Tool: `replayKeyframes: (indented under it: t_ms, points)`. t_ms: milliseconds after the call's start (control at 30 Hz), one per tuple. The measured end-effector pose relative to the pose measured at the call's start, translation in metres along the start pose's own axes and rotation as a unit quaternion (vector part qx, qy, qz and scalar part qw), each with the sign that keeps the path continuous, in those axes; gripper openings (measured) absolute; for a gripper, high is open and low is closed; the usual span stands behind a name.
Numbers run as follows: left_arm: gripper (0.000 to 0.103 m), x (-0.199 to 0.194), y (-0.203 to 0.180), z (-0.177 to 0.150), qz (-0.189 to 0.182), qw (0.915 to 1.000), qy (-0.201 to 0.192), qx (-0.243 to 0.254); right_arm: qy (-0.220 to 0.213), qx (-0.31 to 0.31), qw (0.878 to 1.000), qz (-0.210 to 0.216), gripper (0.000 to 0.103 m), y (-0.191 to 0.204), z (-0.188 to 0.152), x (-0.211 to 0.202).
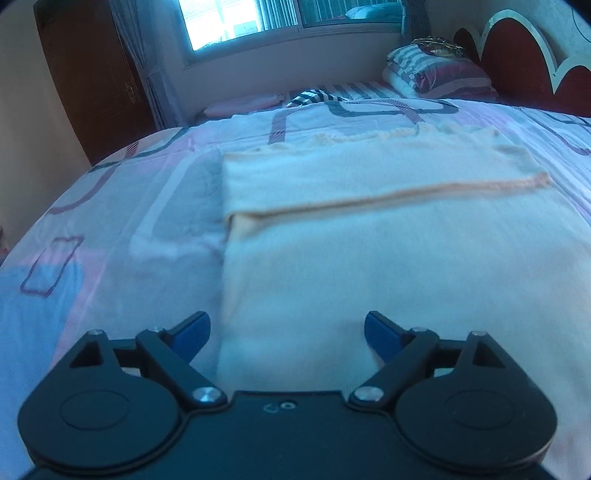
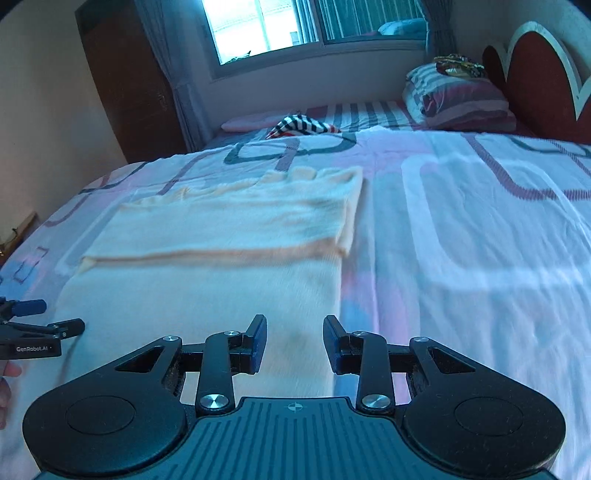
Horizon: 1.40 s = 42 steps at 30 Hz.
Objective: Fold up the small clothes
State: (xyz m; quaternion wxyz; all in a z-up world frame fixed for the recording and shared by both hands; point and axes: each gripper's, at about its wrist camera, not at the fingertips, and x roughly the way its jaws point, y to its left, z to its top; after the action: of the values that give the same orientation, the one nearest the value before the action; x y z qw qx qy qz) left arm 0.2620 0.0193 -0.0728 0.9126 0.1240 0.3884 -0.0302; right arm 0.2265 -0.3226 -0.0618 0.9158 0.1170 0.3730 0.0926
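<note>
A cream knit garment (image 1: 369, 229) lies flat on the bed, with its far part folded back over itself and the hem running across the middle. It also shows in the right wrist view (image 2: 221, 266). My left gripper (image 1: 287, 334) is open and empty, low over the garment's near left edge. My right gripper (image 2: 294, 341) is open and empty over the garment's near right edge. The left gripper also shows at the left edge of the right wrist view (image 2: 40, 317).
The bed has a pink, white and blue patterned sheet (image 2: 461, 229). A striped cloth (image 2: 303, 127) lies further up the bed. Folded striped bedding (image 2: 454, 98) sits by the red headboard (image 2: 535, 77). A dark wardrobe (image 2: 129, 81) and a window (image 2: 314, 22) stand behind.
</note>
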Motion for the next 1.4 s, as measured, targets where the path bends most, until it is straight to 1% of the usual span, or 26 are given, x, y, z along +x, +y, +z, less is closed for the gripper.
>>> replayKeyframes:
  t_ms: [100, 200, 300, 333, 367, 433, 533, 633, 733, 800, 833, 867, 900, 933, 967, 1000, 1033, 1100, 1133, 1167, 1200, 1233, 1300, 1333, 1367, 1400]
  points:
    - [0.087, -0.028, 0.008, -0.028, -0.003, 1.0, 0.005, -0.003, 0.014, 0.013, 1.0, 0.014, 0.034, 0.007, -0.027, -0.03]
    - [0.076, -0.053, 0.017, -0.058, -0.019, 0.9997, 0.013, -0.009, 0.031, 0.038, 0.998, 0.026, 0.034, 0.009, -0.057, -0.057]
    - [0.076, -0.077, 0.031, -0.085, -0.026, 0.9992, 0.017, -0.025, 0.04, 0.059, 0.997, 0.027, 0.034, 0.009, -0.088, -0.086]
    - [0.076, -0.084, 0.037, -0.094, -0.034, 0.9986, 0.02, -0.035, 0.043, 0.07, 0.996, 0.029, 0.036, 0.008, -0.098, -0.095]
    - [0.075, -0.091, 0.043, -0.102, -0.044, 0.9976, 0.025, -0.047, 0.045, 0.08, 0.995, 0.031, 0.044, 0.007, -0.107, -0.103]
    - [0.073, -0.101, 0.055, -0.117, -0.061, 0.9951, 0.033, -0.07, 0.053, 0.102, 0.993, 0.034, 0.056, 0.004, -0.124, -0.117]
    - [0.069, -0.114, 0.069, -0.137, -0.09, 0.99, 0.04, -0.101, 0.067, 0.124, 0.989, 0.04, 0.056, 0.003, -0.145, -0.134]
    - [0.064, -0.125, 0.074, -0.15, -0.113, 0.986, 0.04, -0.116, 0.069, 0.15, 0.984, 0.068, 0.056, 0.004, -0.158, -0.147]
    - [0.061, -0.132, 0.081, -0.159, -0.152, 0.9758, 0.044, -0.151, 0.075, 0.186, 0.974, 0.107, 0.056, 0.001, -0.17, -0.153]
    - [0.061, -0.13, 0.085, -0.161, -0.187, 0.9628, 0.048, -0.189, 0.076, 0.21, 0.966, 0.133, 0.056, 0.0, -0.175, -0.154]
    - [0.061, -0.128, 0.087, -0.161, -0.204, 0.9556, 0.049, -0.207, 0.072, 0.236, 0.956, 0.156, 0.056, -0.003, -0.176, -0.151]
    - [0.059, -0.126, 0.088, -0.16, -0.221, 0.9486, 0.048, -0.222, 0.066, 0.25, 0.952, 0.163, 0.055, -0.005, -0.176, -0.148]
    - [0.052, -0.122, 0.088, -0.159, -0.237, 0.9415, 0.048, -0.235, 0.066, 0.25, 0.952, 0.163, 0.055, -0.005, -0.176, -0.148]
    - [0.046, -0.118, 0.088, -0.158, -0.253, 0.9333, 0.05, -0.25, 0.062, 0.266, 0.947, 0.169, 0.049, -0.007, -0.175, -0.145]
    - [0.038, -0.113, 0.088, -0.158, -0.266, 0.926, 0.055, -0.262, 0.059, 0.285, 0.94, 0.178, 0.04, -0.011, -0.174, -0.142]
    - [0.035, -0.108, 0.086, -0.159, -0.272, 0.9214, 0.062, -0.27, 0.059, 0.298, 0.935, 0.184, 0.037, -0.013, -0.176, -0.139]
    - [0.035, -0.107, 0.084, -0.16, -0.269, 0.922, 0.064, -0.271, 0.059, 0.305, 0.932, 0.185, 0.033, -0.014, -0.175, -0.137]
    - [0.034, -0.107, 0.084, -0.162, -0.273, 0.9215, 0.058, -0.27, 0.062, 0.303, 0.934, 0.181, 0.027, -0.016, -0.174, -0.136]
    - [0.032, -0.107, 0.086, -0.164, -0.274, 0.9204, 0.058, -0.273, 0.063, 0.302, 0.934, 0.18, 0.017, -0.016, -0.174, -0.136]
    - [0.024, -0.106, 0.087, -0.166, -0.274, 0.9203, 0.057, -0.273, 0.065, 0.302, 0.934, 0.177, 0.004, -0.018, -0.174, -0.136]
    - [0.004, -0.105, 0.09, -0.167, -0.266, 0.9227, 0.058, -0.273, 0.063, 0.297, 0.937, 0.172, 0.004, -0.018, -0.174, -0.138]
    - [0.004, -0.105, 0.092, -0.168, -0.255, 0.926, 0.055, -0.273, 0.058, 0.29, 0.94, 0.171, 0.004, -0.019, -0.172, -0.14]
    - [0.003, -0.111, 0.101, -0.168, -0.263, 0.9225, 0.028, -0.281, 0.04, 0.28, 0.943, 0.174, 0.004, -0.017, -0.166, -0.148]
    - [0.004, -0.116, 0.104, -0.168, -0.263, 0.9229, 0.013, -0.281, 0.012, 0.264, 0.945, 0.193, 0.004, -0.016, -0.158, -0.162]
    - [0.004, -0.12, 0.106, -0.168, -0.259, 0.9253, 0.001, -0.277, 0.012, 0.264, 0.945, 0.193, 0.004, -0.016, -0.158, -0.162]
    - [0.004, -0.12, 0.107, -0.17, -0.249, 0.9294, -0.002, -0.273, 0.002, 0.254, 0.946, 0.199, 0.004, -0.015, -0.155, -0.167]
